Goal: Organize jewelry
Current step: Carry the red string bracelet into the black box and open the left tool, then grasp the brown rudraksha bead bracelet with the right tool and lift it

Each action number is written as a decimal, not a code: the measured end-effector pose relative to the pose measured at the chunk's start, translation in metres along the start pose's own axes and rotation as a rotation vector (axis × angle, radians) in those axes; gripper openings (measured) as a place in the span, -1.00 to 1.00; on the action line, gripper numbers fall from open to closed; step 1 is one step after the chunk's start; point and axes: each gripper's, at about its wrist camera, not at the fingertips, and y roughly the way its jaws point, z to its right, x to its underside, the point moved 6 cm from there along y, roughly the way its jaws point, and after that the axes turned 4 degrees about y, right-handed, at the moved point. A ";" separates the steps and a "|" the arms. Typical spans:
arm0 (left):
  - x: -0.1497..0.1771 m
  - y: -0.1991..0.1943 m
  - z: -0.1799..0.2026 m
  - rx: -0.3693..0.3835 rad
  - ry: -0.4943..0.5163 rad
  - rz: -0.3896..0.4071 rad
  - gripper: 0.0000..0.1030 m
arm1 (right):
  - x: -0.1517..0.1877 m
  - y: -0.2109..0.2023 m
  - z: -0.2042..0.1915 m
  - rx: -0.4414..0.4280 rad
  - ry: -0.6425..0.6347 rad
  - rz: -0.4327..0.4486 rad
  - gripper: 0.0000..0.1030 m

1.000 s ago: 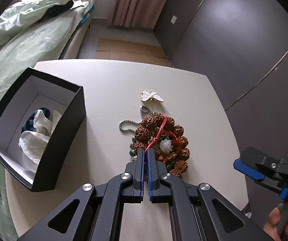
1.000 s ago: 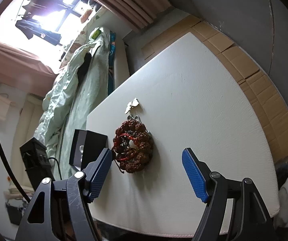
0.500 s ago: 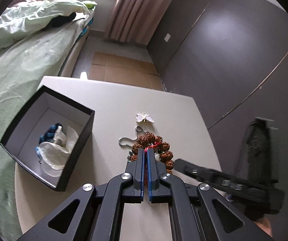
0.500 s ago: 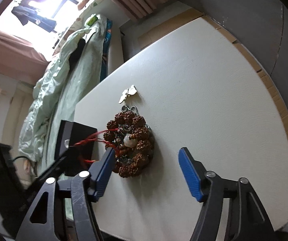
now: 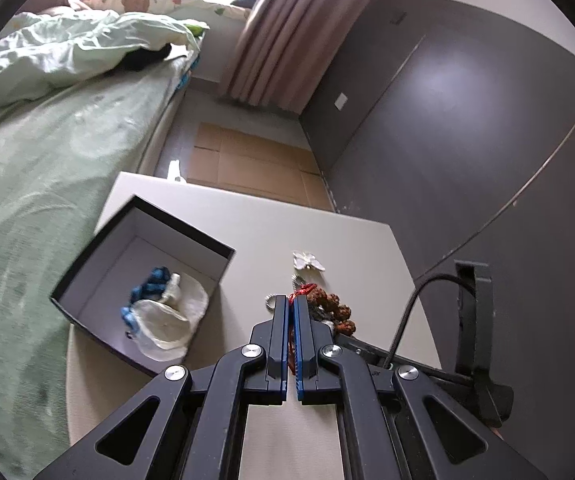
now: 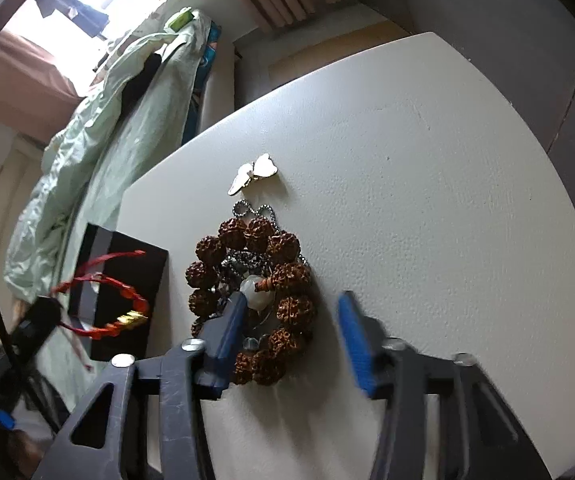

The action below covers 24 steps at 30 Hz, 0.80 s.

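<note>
A: Bracelet (image 6: 103, 300), the red cord one, is hanging in the left gripper (image 5: 291, 304) at the left of my right view, clear of the table (image 6: 427, 200). My left jaws are pinching together on its cord, and a red knot is poking out at the tips, centre of the left view.

B: And the box (image 5: 99, 272)?

A: It is sitting open at centre-left of the left view, with a white pouch (image 5: 167, 320) and something blue (image 5: 149, 284) lying inside. In the right view the cord is dangling in front of its black wall.

B: What is lying on the table?

A: Brown beads (image 6: 259, 292) are lying in a ring at the centre of the right view, around a pale stone (image 6: 253, 288) and a ball chain (image 6: 253, 212). A butterfly charm (image 6: 253, 172) is resting just above them.

B: Your right gripper (image 6: 291, 332)?

A: Its jaws are standing wide apart low in the frame, gripping nothing. The left finger (image 6: 227, 332) is overlapping the beads; I cannot tell if it is touching them.
</note>
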 end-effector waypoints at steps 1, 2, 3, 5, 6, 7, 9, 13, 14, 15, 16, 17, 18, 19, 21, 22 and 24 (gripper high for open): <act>-0.001 -0.002 -0.003 -0.006 -0.003 0.006 -0.97 | -0.001 0.000 0.000 0.000 0.001 0.010 -0.59; -0.002 -0.003 -0.006 -0.010 -0.006 0.009 -0.97 | -0.001 -0.001 0.000 0.007 -0.003 0.015 -0.60; -0.003 -0.004 -0.009 -0.015 -0.010 0.012 -0.97 | -0.001 -0.003 -0.001 0.005 -0.007 0.022 -0.61; -0.004 -0.006 -0.015 -0.024 -0.020 0.018 -0.97 | -0.003 -0.012 -0.006 -0.037 -0.011 0.047 -0.61; -0.006 -0.008 -0.018 -0.030 -0.023 0.022 -0.97 | -0.004 -0.015 -0.009 -0.052 -0.016 0.055 -0.62; -0.007 -0.008 -0.021 -0.036 -0.027 0.026 -0.97 | -0.005 -0.020 -0.013 -0.072 -0.021 0.065 -0.62; -0.010 -0.011 -0.028 -0.047 -0.032 0.035 -0.97 | -0.004 -0.027 -0.021 -0.121 -0.030 0.080 -0.62; -0.014 -0.016 -0.042 -0.075 -0.049 0.049 -0.97 | -0.003 -0.037 -0.035 -0.185 -0.050 0.105 -0.62; -0.015 -0.017 -0.046 -0.080 -0.054 0.051 -0.97 | -0.003 -0.039 -0.040 -0.200 -0.053 0.111 -0.62; -0.016 -0.017 -0.049 -0.086 -0.058 0.052 -0.97 | -0.002 -0.042 -0.044 -0.221 -0.056 0.117 -0.62; -0.017 -0.017 -0.052 -0.092 -0.061 0.054 -0.97 | -0.002 -0.043 -0.047 -0.233 -0.058 0.121 -0.62; -0.018 -0.017 -0.055 -0.097 -0.063 0.054 -0.97 | -0.002 -0.045 -0.051 -0.250 -0.062 0.125 -0.62; -0.018 -0.017 -0.058 -0.103 -0.066 0.053 -0.97 | -0.001 -0.047 -0.056 -0.262 -0.067 0.129 -0.62; -0.017 -0.017 -0.060 -0.107 -0.068 0.053 -0.97 | 0.000 -0.049 -0.060 -0.269 -0.071 0.133 -0.62; -0.017 -0.014 -0.063 -0.118 -0.070 0.051 -0.97 | 0.003 -0.053 -0.068 -0.290 -0.080 0.144 -0.62; -0.018 -0.012 -0.066 -0.131 -0.072 0.050 -0.97 | 0.004 -0.055 -0.072 -0.305 -0.084 0.150 -0.62; -0.019 -0.005 -0.071 -0.142 -0.079 0.036 -0.97 | 0.005 -0.060 -0.080 -0.330 -0.092 0.161 -0.62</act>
